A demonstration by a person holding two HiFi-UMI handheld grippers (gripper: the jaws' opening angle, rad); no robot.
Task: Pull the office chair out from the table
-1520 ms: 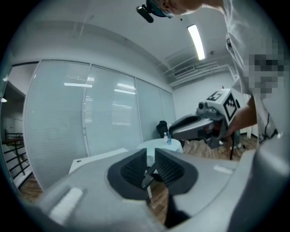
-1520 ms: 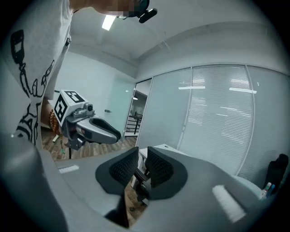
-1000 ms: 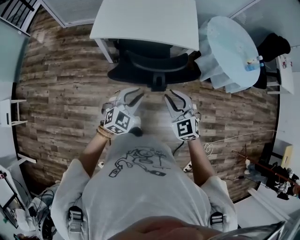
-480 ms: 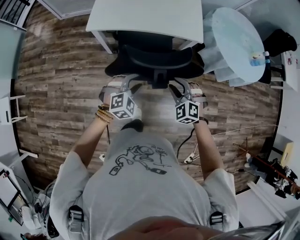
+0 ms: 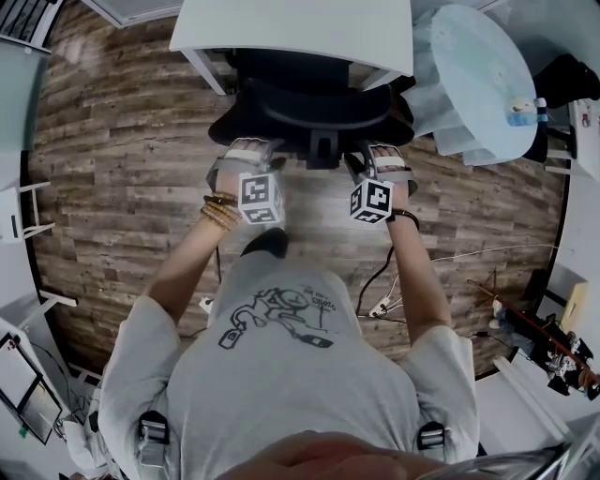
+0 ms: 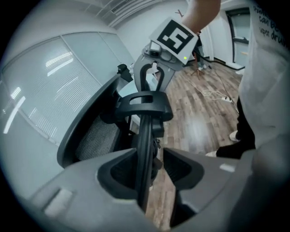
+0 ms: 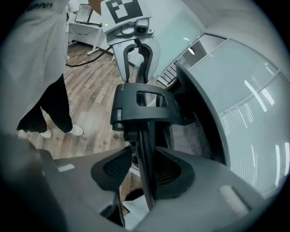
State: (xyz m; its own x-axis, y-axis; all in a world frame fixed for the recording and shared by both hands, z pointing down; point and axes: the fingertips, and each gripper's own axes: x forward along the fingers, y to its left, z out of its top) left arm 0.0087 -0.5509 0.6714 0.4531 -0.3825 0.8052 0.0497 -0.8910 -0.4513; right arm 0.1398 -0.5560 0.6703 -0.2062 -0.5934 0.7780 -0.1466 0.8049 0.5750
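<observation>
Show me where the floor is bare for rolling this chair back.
Bare wood floor lies left of the office chair, toward the white frame. Crowded right: round table, cables. The person stands directly behind.

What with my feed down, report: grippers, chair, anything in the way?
Left gripper, right gripper: jaws just opened, straddling chair back, not clamped. Chair tucked under table. Cable on floor behind chair.

Wood-plank floor [image 5: 122, 187], soft glare on its boards, pale round table [image 5: 469, 66] at right, perhaps a frosted glass wall [image 6: 50, 86]
</observation>
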